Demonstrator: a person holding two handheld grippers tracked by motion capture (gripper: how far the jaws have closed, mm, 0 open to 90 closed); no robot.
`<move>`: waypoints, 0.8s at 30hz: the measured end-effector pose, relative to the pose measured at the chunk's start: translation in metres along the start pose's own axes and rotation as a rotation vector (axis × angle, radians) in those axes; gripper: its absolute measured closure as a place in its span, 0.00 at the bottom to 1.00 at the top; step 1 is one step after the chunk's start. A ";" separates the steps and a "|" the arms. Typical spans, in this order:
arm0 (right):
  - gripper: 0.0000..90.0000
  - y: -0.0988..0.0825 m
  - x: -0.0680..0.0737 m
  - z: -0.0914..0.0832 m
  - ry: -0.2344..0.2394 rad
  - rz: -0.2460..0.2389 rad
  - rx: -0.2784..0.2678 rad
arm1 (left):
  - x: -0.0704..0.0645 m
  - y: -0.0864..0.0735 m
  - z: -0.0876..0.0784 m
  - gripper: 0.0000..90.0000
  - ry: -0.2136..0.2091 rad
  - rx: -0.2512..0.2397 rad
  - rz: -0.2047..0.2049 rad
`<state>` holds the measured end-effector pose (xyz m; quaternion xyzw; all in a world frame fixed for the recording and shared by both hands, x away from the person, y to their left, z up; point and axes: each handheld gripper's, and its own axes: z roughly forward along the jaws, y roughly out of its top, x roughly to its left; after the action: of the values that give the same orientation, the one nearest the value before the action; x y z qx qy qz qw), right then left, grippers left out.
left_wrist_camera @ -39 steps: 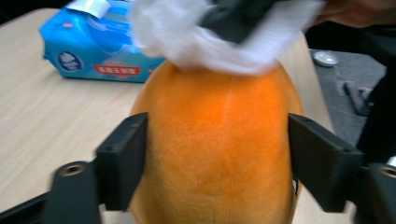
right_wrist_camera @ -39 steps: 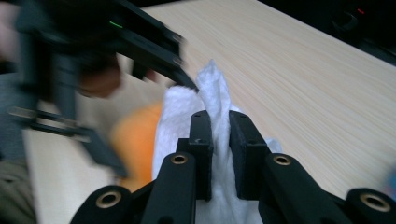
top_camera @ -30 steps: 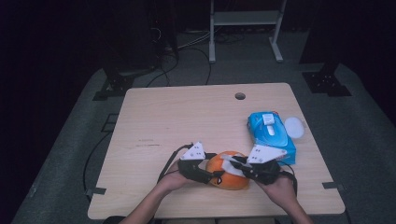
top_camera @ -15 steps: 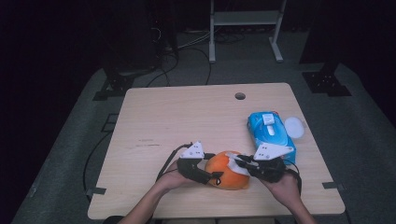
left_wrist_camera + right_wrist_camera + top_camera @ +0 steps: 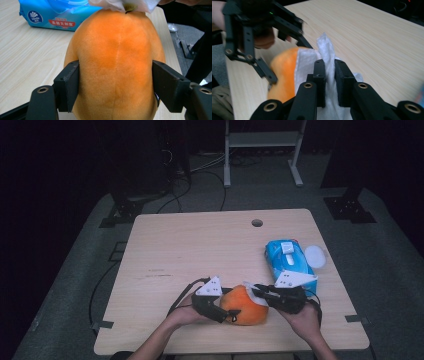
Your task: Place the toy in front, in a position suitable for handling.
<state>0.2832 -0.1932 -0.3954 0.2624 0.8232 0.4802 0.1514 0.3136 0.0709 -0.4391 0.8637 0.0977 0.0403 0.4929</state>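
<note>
In the left gripper view, the orange plush toy (image 5: 116,67) runs off the bottom edge between the left claw's (image 5: 116,87) jaws, so its underside cannot be seen. Beyond the claw, the white wipe (image 5: 123,4) draped on the toy's far end is cut by the top edge, as is the blue wipes pack (image 5: 57,13) to the upper left. In the right gripper view, the right claw (image 5: 329,75) covers the wipe's (image 5: 324,52) lower part, and the toy (image 5: 284,72) left of it is blurred, as is the other claw (image 5: 262,37) behind. A blue sliver at the right edge is too little to identify.
</note>
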 end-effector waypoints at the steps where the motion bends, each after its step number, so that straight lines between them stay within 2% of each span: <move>1: 0.88 0.001 0.004 0.002 0.009 -0.007 -0.001 | 0.000 0.000 -0.001 0.28 -0.005 0.012 0.002; 3: 0.88 0.003 0.008 0.004 0.030 -0.025 0.001 | 0.001 0.004 -0.005 0.20 -0.013 0.033 -0.002; 5: 0.88 0.003 0.009 0.004 0.053 -0.035 0.003 | 0.001 0.008 -0.005 0.12 -0.014 0.017 -0.024; 6: 0.88 0.003 0.011 0.004 0.065 -0.039 0.009 | 0.001 0.009 -0.004 0.10 -0.017 0.004 -0.029; 9: 0.88 0.005 0.014 0.003 0.088 -0.062 0.019 | -0.001 0.010 0.002 0.10 -0.015 0.016 -0.017; 11: 0.88 0.005 0.015 0.004 0.072 -0.075 0.019 | -0.004 0.009 0.003 0.26 0.025 -0.013 0.018; 13: 0.88 0.007 0.013 0.000 0.043 -0.070 0.008 | -0.008 0.012 -0.001 0.39 0.072 -0.067 0.072; 14: 0.88 0.009 0.012 -0.003 0.033 -0.064 -0.008 | -0.010 0.014 -0.002 0.41 0.105 -0.091 0.108; 15: 0.88 0.010 0.011 -0.007 0.025 -0.060 -0.025 | -0.014 0.018 -0.003 0.43 0.163 -0.106 0.182; 16: 0.88 0.013 0.010 -0.012 0.008 -0.055 -0.047 | -0.015 0.020 -0.004 0.42 0.192 -0.117 0.216; 17: 0.88 0.014 0.010 -0.014 -0.003 -0.051 -0.060 | -0.015 0.021 -0.004 0.42 0.199 -0.126 0.222; 18: 0.88 0.014 0.009 -0.014 -0.010 -0.051 -0.065 | -0.014 0.021 -0.002 0.40 0.197 -0.130 0.223; 20: 0.88 0.013 0.007 -0.012 -0.012 -0.042 -0.050 | -0.010 0.016 0.002 0.37 0.177 -0.096 0.200; 21: 0.88 0.010 0.005 -0.008 -0.011 -0.036 -0.030 | -0.007 0.012 0.005 0.31 0.150 -0.079 0.155; 22: 0.88 0.005 0.003 -0.003 -0.007 -0.031 0.003 | -0.004 0.010 0.006 0.24 0.120 -0.087 0.104; 24: 0.88 -0.001 0.000 0.004 0.021 0.005 0.006 | 0.003 0.009 0.002 0.18 0.092 -0.100 0.027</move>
<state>0.2850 -0.1906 -0.3986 0.2601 0.8254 0.4810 0.1409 0.3179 0.0657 -0.4327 0.8363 0.1067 0.0915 0.5300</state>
